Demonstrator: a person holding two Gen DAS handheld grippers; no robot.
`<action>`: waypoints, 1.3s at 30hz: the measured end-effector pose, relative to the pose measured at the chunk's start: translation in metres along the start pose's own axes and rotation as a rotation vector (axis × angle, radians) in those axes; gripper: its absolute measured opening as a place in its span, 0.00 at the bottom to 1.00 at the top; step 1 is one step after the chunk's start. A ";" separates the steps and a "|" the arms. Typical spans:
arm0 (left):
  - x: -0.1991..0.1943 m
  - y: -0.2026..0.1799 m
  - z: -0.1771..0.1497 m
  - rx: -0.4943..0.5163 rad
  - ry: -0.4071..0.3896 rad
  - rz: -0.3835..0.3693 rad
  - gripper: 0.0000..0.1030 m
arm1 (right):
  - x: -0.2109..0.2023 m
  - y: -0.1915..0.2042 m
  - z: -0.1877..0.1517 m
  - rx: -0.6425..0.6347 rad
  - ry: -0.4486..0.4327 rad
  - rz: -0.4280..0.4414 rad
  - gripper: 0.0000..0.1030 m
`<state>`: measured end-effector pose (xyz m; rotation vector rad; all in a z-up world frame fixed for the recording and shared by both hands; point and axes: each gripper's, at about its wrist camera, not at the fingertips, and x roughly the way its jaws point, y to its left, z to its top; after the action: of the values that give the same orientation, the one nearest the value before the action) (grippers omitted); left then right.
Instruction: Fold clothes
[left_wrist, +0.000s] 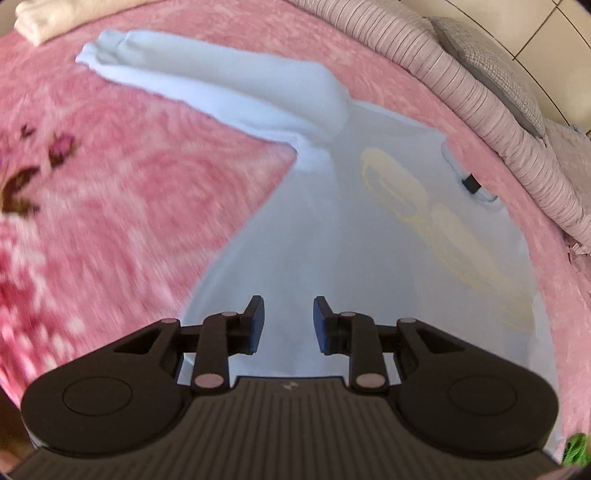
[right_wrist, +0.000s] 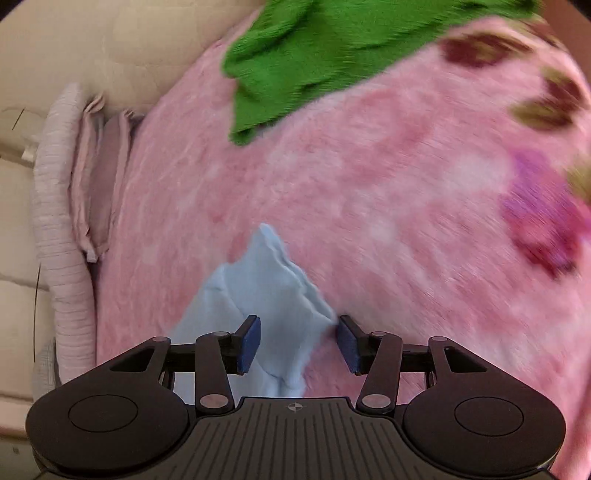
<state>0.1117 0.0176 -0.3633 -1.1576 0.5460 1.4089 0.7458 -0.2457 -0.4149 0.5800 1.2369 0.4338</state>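
Currently mid-fold: pink bed blanket (left_wrist: 129, 184) carries the pale blue sweatshirt (left_wrist: 351, 240), body spread flat, sleeve (left_wrist: 221, 88) trailing to 10 o'clock. Green garment (right_wrist: 314, 55) at 12 in the right view. Left tool (left_wrist: 288, 325) hovers over the body, pitched down, jaws parted, empty. Right tool (right_wrist: 299, 343) straddles a bunched blue edge (right_wrist: 273, 288); pads not pressing. Next, probably: close, carry it across.

- We lose the pale blue garment's (left_wrist: 369, 236) lower hem behind the left gripper's (left_wrist: 288, 325) body.
- Our green cloth (right_wrist: 317, 55) is cut off by the top edge.
- The pink blanket's (right_wrist: 406, 184) flower pattern smears with motion blur.
- The yellow print (left_wrist: 406, 206) is unreadable.
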 end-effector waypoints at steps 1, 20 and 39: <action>-0.003 -0.004 -0.005 -0.003 0.001 -0.008 0.22 | 0.000 0.008 0.003 -0.062 0.006 0.001 0.06; -0.030 0.073 -0.008 0.110 0.076 0.039 0.30 | -0.058 0.028 -0.111 -0.424 0.326 0.053 0.42; -0.040 0.117 -0.007 0.377 0.258 -0.074 0.04 | -0.107 0.067 -0.295 -0.786 0.294 -0.288 0.03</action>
<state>-0.0020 -0.0328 -0.3656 -1.0436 0.8998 1.0414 0.4331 -0.2062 -0.3564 -0.3385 1.2790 0.7218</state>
